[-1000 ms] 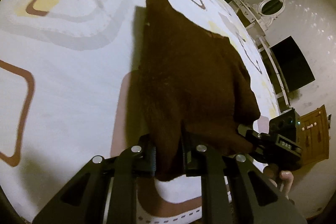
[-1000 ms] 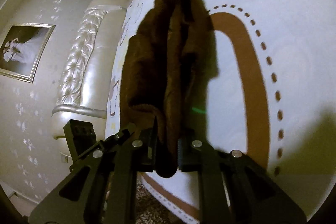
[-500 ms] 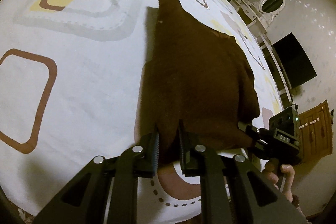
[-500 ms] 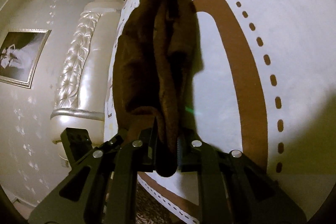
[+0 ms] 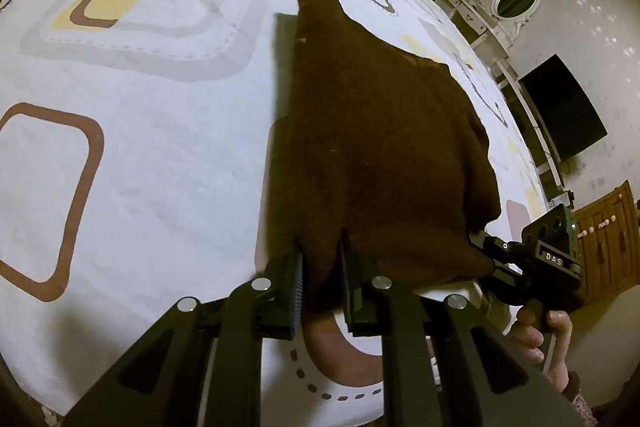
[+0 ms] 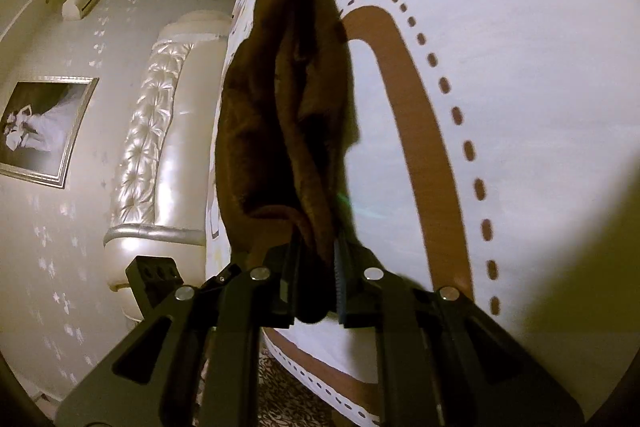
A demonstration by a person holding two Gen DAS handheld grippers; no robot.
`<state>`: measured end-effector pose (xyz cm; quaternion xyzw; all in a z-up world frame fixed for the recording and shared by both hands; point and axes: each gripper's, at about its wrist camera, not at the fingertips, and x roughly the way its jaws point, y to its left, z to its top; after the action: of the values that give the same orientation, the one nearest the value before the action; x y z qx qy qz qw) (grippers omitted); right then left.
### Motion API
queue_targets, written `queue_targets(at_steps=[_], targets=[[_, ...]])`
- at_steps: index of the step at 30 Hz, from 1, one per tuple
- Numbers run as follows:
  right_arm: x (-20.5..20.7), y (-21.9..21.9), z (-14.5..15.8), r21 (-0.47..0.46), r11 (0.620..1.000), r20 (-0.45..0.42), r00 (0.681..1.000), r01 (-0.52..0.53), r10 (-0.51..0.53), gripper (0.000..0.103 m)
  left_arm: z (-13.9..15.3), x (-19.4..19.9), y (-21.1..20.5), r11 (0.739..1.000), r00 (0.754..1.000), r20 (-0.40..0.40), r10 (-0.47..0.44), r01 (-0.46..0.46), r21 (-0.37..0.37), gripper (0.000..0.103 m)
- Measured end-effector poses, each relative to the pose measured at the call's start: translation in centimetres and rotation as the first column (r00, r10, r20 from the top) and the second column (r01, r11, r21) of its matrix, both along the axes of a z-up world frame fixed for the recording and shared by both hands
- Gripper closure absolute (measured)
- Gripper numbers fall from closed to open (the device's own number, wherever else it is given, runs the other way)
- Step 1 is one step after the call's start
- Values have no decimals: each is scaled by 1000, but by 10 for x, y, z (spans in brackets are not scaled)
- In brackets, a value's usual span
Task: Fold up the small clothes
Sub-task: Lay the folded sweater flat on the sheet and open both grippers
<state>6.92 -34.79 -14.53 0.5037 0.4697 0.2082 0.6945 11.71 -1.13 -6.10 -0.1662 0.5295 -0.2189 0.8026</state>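
Observation:
A small dark brown fleecy garment (image 5: 380, 147) hangs stretched between both grippers above the bed. My left gripper (image 5: 320, 267) is shut on its near edge. My right gripper (image 6: 316, 255) is shut on another edge, where the cloth (image 6: 284, 115) bunches in vertical folds. In the left wrist view the right gripper (image 5: 532, 263) shows at the right, pinching the garment's corner, with a hand below it. The far tip of the garment reaches toward the sheet; I cannot tell if it touches.
The bed has a white sheet (image 5: 140, 131) with brown and yellow rounded-square patterns. A cream tufted headboard (image 6: 152, 131) and framed picture (image 6: 40, 131) stand left in the right wrist view. A dark screen (image 5: 560, 119) and wooden door (image 5: 608, 235) lie beyond the bed's right edge.
Both grippers have risen a little with the garment; more of the sheet and the bed's front edge shows. The grips are unchanged.

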Motion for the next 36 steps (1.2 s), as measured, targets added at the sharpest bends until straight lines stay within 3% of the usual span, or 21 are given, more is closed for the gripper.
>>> queue_targets(at_steps=[13,16,18,20,24,29,31,32,36], targets=[[-17,-24,2,-29,998,-26,998,59,-60,94,-3,0,-1,1000,1000,10,-10,10,13,78],[-13,-21,11,-65,996,-15,998,56,-57,80,-3,-2,1,1000,1000,11,-1,1,-1,74],[-3,-19,21,-89,993,11,997,71,-70,56,-1,-4,2,1000,1000,14,2,-2,-13,70],[11,-15,29,-108,992,39,997,67,-63,40,1,-7,1,1000,1000,20,-2,3,-18,70],[44,-7,35,-161,986,54,998,53,-45,34,6,-10,-2,1000,999,42,-16,16,-6,65],[77,4,36,-194,980,61,998,41,-30,35,5,-9,-1,1000,999,33,-8,9,-25,59],[86,8,34,-225,974,59,998,28,-15,69,1,-8,-1,999,1000,18,-6,7,-35,59],[91,9,31,-232,973,42,999,9,0,77,0,-8,-1,999,1000,11,-3,3,-42,59],[96,-5,18,-156,987,27,999,27,-23,80,-2,-7,-1,998,1000,4,-1,1,-58,59]])
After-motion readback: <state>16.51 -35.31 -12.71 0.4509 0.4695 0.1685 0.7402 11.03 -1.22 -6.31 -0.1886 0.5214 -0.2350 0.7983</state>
